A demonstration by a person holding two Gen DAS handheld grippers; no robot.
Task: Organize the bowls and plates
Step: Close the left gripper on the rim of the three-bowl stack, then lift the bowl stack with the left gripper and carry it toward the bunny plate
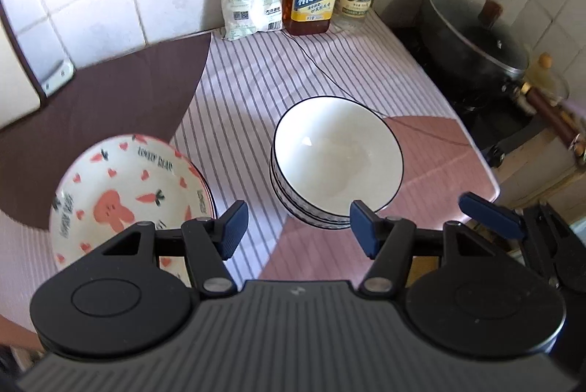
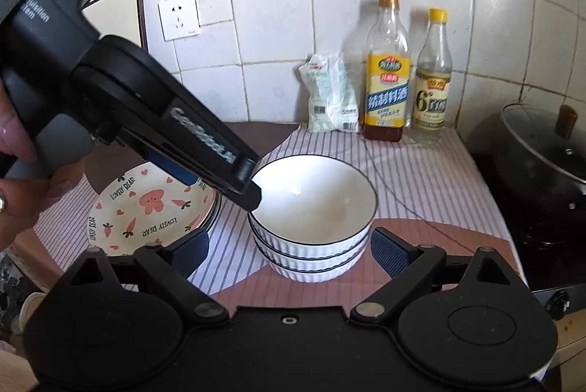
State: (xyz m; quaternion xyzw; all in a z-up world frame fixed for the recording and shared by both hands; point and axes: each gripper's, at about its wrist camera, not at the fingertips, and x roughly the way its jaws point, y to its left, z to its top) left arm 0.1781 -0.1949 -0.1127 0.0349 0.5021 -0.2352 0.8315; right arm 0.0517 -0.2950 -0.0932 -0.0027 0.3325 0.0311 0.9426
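Note:
Three white bowls with dark rims are nested in a stack (image 1: 337, 154) (image 2: 311, 198) on the striped cloth. To their left lies a stack of plates (image 1: 121, 194) (image 2: 150, 205) with a pink rabbit and carrots on the top one. My left gripper (image 1: 298, 227) (image 2: 245, 187) hovers open over the near left rim of the bowls, nothing between its blue pads. My right gripper (image 2: 291, 247) stands open in front of the bowl stack, apart from it and holding nothing. One of its blue fingertips (image 1: 490, 214) shows at the right of the left wrist view.
Two bottles (image 2: 388, 77) (image 2: 434, 81) and a white bag (image 2: 329, 95) stand against the tiled wall. A lidded dark pot (image 2: 542, 150) sits on the stove to the right. A thin cord (image 1: 329, 73) crosses the cloth. A brown mat (image 1: 110, 99) lies at the left.

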